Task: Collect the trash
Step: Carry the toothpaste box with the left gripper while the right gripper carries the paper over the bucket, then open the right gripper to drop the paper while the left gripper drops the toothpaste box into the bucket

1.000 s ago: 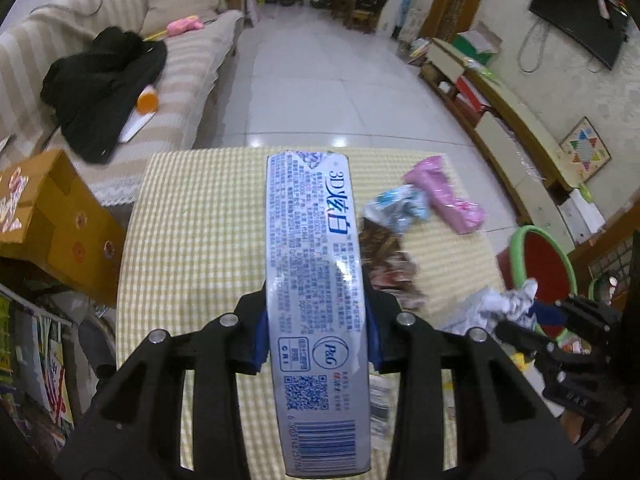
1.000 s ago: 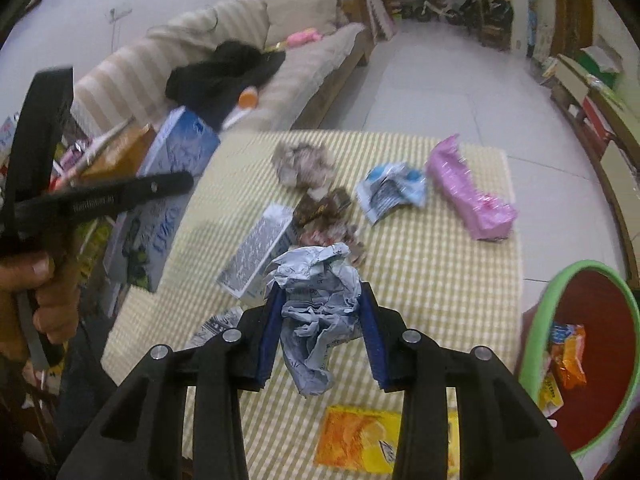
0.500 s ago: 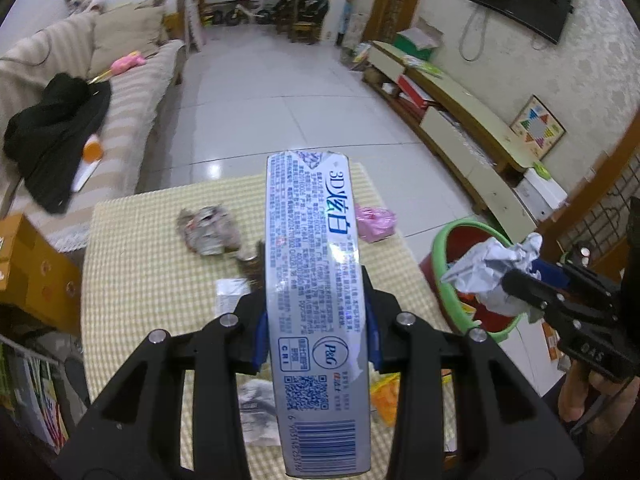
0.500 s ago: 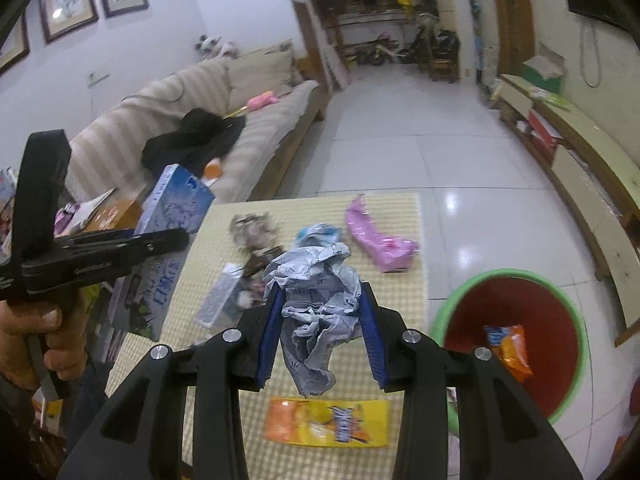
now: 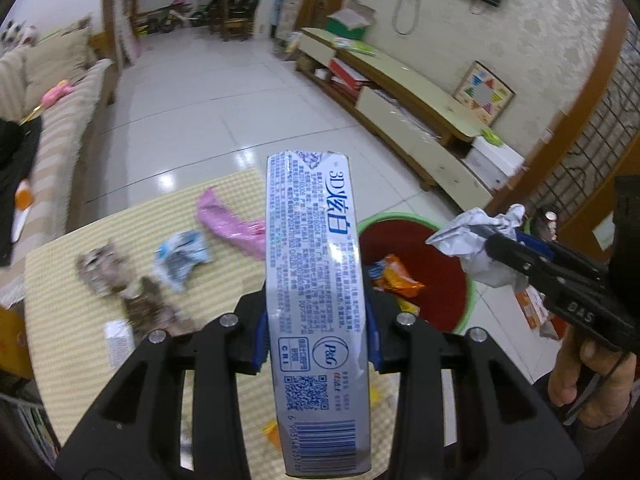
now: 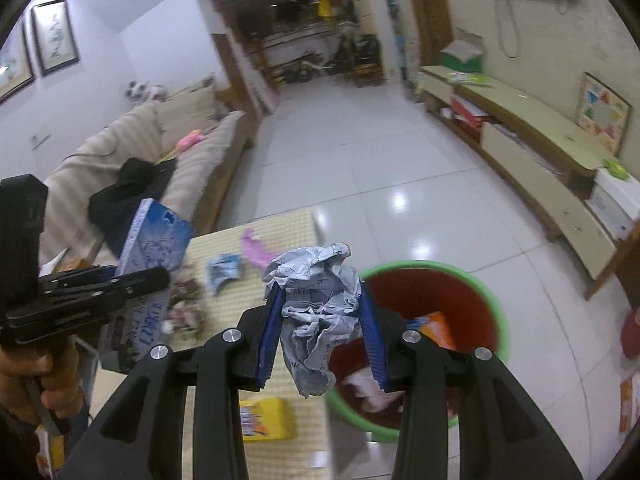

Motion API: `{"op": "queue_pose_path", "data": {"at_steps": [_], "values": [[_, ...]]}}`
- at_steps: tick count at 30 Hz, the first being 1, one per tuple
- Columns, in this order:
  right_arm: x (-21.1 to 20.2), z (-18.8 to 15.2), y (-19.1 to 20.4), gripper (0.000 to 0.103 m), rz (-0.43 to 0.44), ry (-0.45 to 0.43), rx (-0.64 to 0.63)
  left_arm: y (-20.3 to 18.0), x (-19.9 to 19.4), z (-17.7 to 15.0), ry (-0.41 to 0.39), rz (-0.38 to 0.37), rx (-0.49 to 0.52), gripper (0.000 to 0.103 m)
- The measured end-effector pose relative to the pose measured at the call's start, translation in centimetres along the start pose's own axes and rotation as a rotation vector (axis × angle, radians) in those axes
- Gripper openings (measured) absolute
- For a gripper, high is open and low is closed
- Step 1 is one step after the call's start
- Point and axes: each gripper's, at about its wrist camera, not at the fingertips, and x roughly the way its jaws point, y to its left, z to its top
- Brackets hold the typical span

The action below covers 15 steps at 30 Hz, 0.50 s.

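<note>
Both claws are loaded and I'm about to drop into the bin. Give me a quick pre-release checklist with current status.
1. Left claw shut on toothpaste box: ok.
2. Right claw shut on crumpled paper: ok.
3. Bin open, with room inside: ok.
4. Crumpled paper over the bin opening: cannot tell; it appears near the rim.
5. Toothpaste box over the bin: not ok; it looks to be above the table edge.
6. Table cleared: not ok; pink wrapper and others remain.

both grippers swung from over the table toward the green-rimmed bin, now beneath the crumpled paper.
</note>
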Motion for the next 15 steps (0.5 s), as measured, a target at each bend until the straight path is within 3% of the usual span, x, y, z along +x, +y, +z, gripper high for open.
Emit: {"op": "queue_pose_path", "data": {"at_steps": [8, 15], "values": [[-1.4, 0.0, -7.0, 0.036, -0.083, -0.002, 0.126, -6.4, 3.5, 1.4, 0.022, -0.104, 0.066, 0.036], [-1.1, -0.6, -8.1, 0.036, -0.149, 0.022, 0.116, -9.1, 5.4, 2.3, 0.023, -0.167, 0.040, 0.036]]}}
